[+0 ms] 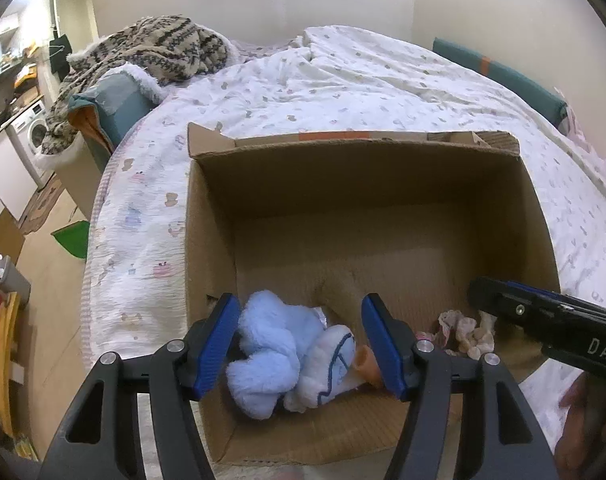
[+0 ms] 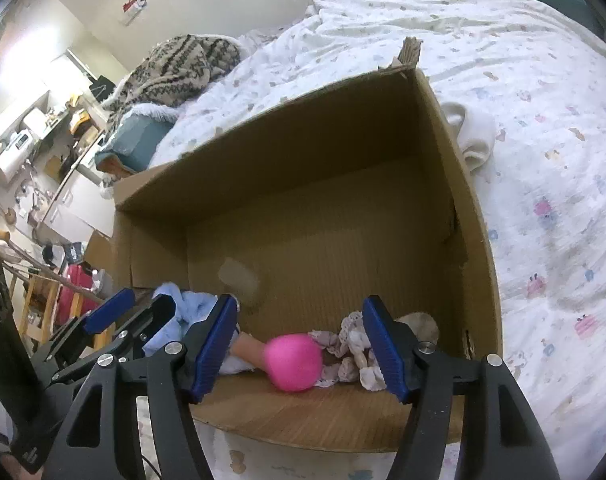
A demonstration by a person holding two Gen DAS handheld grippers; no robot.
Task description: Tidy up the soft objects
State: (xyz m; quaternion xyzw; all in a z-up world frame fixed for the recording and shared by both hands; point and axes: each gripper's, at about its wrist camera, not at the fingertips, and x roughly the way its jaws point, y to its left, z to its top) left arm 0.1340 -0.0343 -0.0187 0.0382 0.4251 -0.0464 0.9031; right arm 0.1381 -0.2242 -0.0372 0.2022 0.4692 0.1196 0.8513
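At the bottom of the frame, the left tool (image 1: 301,344) stands released around a blue plush toy (image 1: 271,354) in the cardboard box (image 1: 207,240). The right tool (image 2: 301,346) is released too, over a pink-headed doll (image 2: 295,362) on the box floor.

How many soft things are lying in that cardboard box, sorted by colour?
Light blue and white plush bundle: 1
Pink ball-shaped toy: 1
Cream lacy cloth piece: 1
Total: 3
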